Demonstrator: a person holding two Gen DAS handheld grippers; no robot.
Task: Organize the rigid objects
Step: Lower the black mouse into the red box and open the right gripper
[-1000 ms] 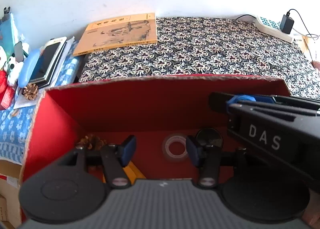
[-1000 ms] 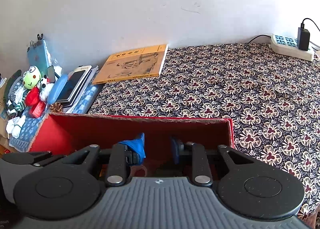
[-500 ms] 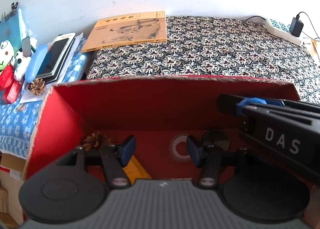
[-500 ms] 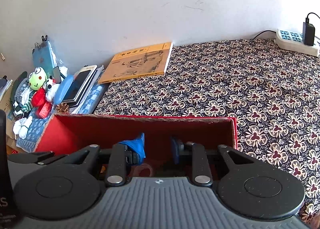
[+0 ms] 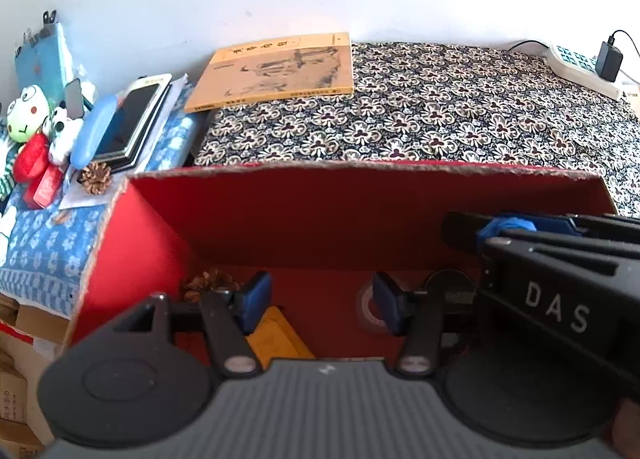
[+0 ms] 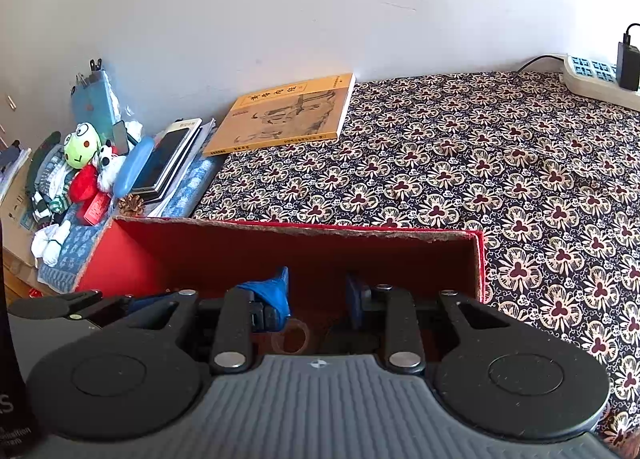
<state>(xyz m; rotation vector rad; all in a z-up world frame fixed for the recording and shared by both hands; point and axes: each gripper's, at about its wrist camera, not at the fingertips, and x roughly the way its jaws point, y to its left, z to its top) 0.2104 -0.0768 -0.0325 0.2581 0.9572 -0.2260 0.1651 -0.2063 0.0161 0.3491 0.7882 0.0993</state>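
An open red cardboard box point(image 5: 320, 219) point(image 6: 280, 247) stands on the patterned cloth. On its floor lie a pine cone point(image 5: 208, 283), a yellow flat item point(image 5: 276, 335), a tape roll point(image 5: 366, 309) point(image 6: 292, 337) and a black round lid point(image 5: 446, 285). My left gripper point(image 5: 320, 303) hangs inside the box, open, with nothing between its blue pads. My right gripper point(image 6: 318, 297) also reaches into the box. Its jaws are opening and nothing shows between them. Its black body point(image 5: 560, 291) crosses the right side of the left wrist view.
A yellow book point(image 5: 276, 71) lies at the back by the wall. A white power strip point(image 5: 580, 67) with a charger sits at the far right. Left of the box are stacked phones point(image 5: 132, 127), plush toys point(image 5: 28, 127) and a second pine cone point(image 5: 95, 178).
The left wrist view has swung slightly, so the book sits further right and more of the left clutter shows. The right gripper's jaws stand a touch wider. Nothing in the box has moved.
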